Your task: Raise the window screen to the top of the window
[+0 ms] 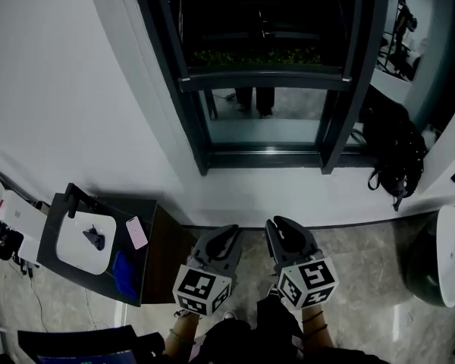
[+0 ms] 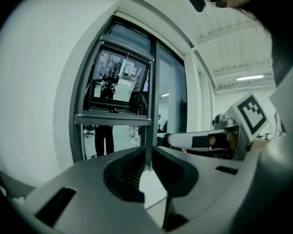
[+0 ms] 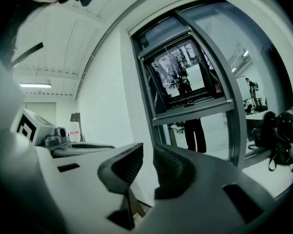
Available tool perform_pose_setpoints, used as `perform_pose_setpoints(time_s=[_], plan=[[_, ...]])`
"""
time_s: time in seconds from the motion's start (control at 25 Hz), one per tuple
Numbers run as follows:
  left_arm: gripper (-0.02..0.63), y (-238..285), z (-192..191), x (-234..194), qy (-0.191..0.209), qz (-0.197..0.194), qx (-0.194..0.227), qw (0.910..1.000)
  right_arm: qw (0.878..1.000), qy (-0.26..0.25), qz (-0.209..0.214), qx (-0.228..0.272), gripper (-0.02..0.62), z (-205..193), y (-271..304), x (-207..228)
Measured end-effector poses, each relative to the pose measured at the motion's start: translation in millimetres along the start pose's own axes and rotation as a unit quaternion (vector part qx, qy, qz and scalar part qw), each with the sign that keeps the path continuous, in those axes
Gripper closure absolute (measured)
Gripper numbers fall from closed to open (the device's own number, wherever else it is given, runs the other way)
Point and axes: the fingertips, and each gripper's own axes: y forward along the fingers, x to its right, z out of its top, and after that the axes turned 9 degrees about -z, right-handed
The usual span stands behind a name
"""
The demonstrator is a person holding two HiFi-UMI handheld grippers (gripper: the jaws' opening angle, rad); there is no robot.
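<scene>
- Both pairs of jaws stand a narrow slit apart and hold nothing. Through the gap of the left gripper (image 2: 147, 155) only wall and window frame show. Through the gap of the right gripper (image 3: 147, 155) only white wall shows.
- Held low and side by side over the grey floor (image 1: 364, 279), the two point at the wall under the window (image 1: 262, 158), well apart from it and touching nothing.
- Up in that window sits the window screen (image 1: 262, 29) — the dark panel in the upper part, its lower rail down at the crossbar (image 1: 262, 80). Its mesh cannot be made out, and the head view cuts off its top.
- The clear pane below shows a pair of legs (a reflection or someone beyond the glass, I cannot tell).
- At the window's right is a black backpack (image 1: 394, 146). At the left a dark side table (image 1: 121, 211) carries a white tray (image 1: 72, 252) and a pink phone (image 1: 136, 232).
- Writing: a red-and-white sign (image 3: 74, 132) is too small to read, and the marker cubes (image 1: 203, 288) bear only black-and-white squares.
</scene>
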Motion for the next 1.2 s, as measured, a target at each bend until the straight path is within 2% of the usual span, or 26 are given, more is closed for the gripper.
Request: perform_pose_setpoints(time_s=[0.16,0.36,0.72,1.2], plan=[[0.565,-52,-22,0,-0.025,-0.007,-0.004,0.9997,1.000,0.022,-0.016,-0.012,0.529,-27,-23,-38],[0.565,-95,-35,7,-0.053,-0.025,0.005,0.9983,0.999,0.018,-0.027,-0.026,0.529,-52,-49,-77],[0.565,-119,-49,22,-0.021,-0.053,-0.017,0.9982,0.998,0.002,-0.056,-0.032,0.533,-61,-64,-96],[0.565,-122,-58,14,-0.014,-0.048,-0.020,0.9985,0.998,-0.009,-0.047,-0.026,0.538,-63,-51,-105]])
